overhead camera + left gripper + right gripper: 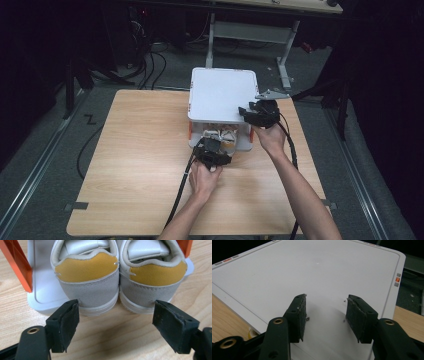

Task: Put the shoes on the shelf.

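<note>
A pair of grey shoes (220, 136) with yellow heel patches stands heels-out on the lower shelf of a white box (220, 95) with orange side walls (17, 263). In the left gripper view the left shoe (87, 277) and the right shoe (155, 277) sit side by side on the white base (42, 292). My left gripper (116, 315) is open just in front of the two heels, its pads apart from them, with nothing held; it also shows as the left gripper (212, 145). My right gripper (325, 305) is open over the white lid (312, 272), at the box's front right corner (248, 111).
The wooden table (140, 150) has bare room to the left of and in front of the box. Cables trail from both grippers toward the near edge. Beyond the table lie a grey floor with cables (150, 65) and a desk frame (250, 30).
</note>
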Demonstrator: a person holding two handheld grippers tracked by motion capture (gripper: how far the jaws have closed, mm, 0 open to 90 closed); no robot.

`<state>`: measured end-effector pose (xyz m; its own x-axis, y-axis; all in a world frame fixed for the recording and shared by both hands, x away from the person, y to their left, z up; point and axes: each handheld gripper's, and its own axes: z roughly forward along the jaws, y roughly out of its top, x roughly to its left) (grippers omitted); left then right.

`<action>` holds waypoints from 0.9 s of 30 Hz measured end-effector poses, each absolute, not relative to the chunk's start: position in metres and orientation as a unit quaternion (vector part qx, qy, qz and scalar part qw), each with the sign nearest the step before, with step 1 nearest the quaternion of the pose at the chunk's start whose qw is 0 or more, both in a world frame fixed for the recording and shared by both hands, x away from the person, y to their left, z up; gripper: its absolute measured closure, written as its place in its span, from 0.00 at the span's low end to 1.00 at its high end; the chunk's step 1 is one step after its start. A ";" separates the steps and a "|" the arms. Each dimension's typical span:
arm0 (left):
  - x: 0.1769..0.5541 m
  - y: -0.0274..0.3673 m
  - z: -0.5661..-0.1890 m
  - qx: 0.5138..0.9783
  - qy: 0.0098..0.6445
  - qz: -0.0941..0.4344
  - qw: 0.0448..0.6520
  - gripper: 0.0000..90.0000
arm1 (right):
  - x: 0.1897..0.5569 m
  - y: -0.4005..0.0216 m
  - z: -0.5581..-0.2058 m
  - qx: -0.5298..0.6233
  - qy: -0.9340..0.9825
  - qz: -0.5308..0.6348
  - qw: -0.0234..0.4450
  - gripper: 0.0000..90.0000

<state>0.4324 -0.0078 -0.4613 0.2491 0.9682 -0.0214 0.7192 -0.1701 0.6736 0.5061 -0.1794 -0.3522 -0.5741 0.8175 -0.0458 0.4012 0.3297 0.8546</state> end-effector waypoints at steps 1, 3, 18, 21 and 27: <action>0.435 -0.009 -0.460 0.735 0.576 0.211 0.289 0.24 | 0.506 -0.179 -0.352 0.392 0.778 0.426 0.244 0.56; 0.440 -0.011 -0.460 0.735 0.578 0.211 0.287 0.25 | 0.506 -0.179 -0.352 0.392 0.778 0.426 0.244 0.56; 0.465 -0.018 -0.471 0.711 0.579 0.239 0.321 0.30 | 0.505 -0.179 -0.353 0.392 0.777 0.427 0.247 0.56; 0.469 -0.021 -0.473 0.704 0.580 0.245 0.329 0.30 | 0.505 -0.179 -0.353 0.394 0.776 0.427 0.247 0.56; 0.476 -0.023 -0.476 0.690 0.593 0.240 0.338 0.30 | 0.505 -0.179 -0.353 0.393 0.776 0.428 0.247 0.56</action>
